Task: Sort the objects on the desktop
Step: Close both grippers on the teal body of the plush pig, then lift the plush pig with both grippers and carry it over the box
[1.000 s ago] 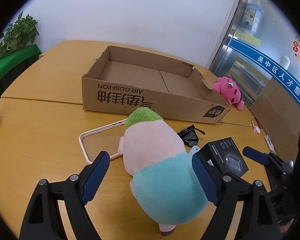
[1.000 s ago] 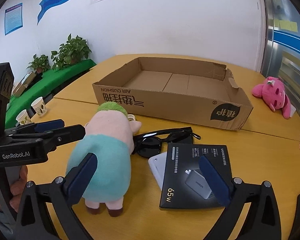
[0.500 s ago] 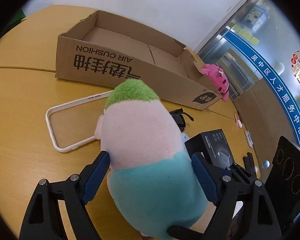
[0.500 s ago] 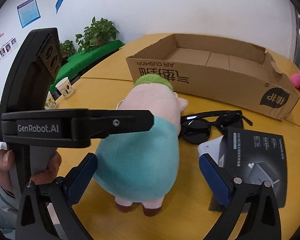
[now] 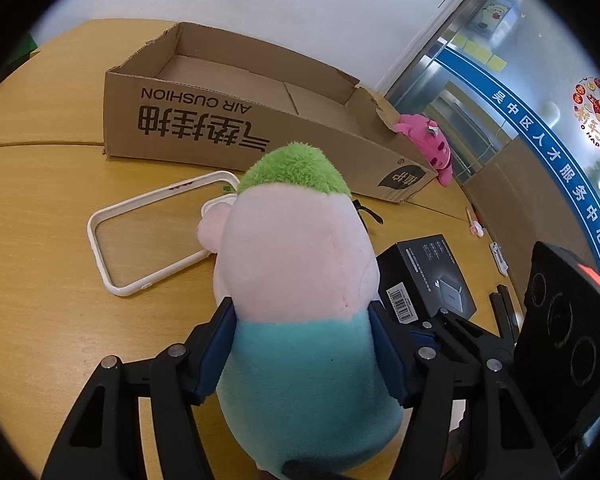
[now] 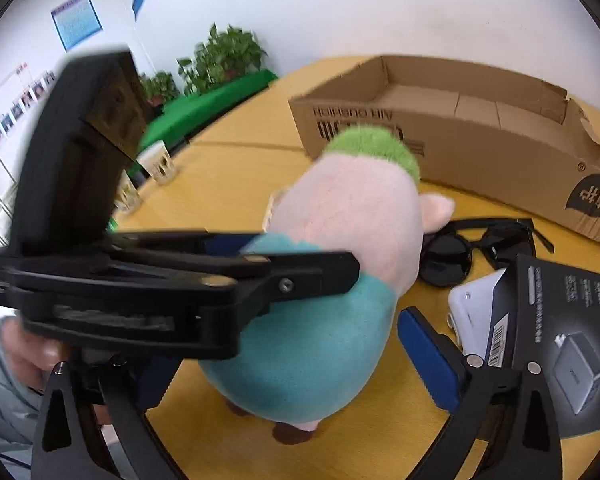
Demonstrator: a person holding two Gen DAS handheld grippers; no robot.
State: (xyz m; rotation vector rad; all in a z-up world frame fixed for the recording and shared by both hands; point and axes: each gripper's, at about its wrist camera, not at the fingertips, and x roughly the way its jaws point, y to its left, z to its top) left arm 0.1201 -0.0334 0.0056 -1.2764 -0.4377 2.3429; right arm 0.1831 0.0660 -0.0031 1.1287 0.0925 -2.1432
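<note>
Both pads of left tool [image 5: 302, 356] pressing plush pig [image 5: 300, 280], jaws just closing

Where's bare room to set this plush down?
The cardboard box floor is bare. Open table lies left of the white frame. It is crowded right of the plush: sunglasses, black carton.
</note>
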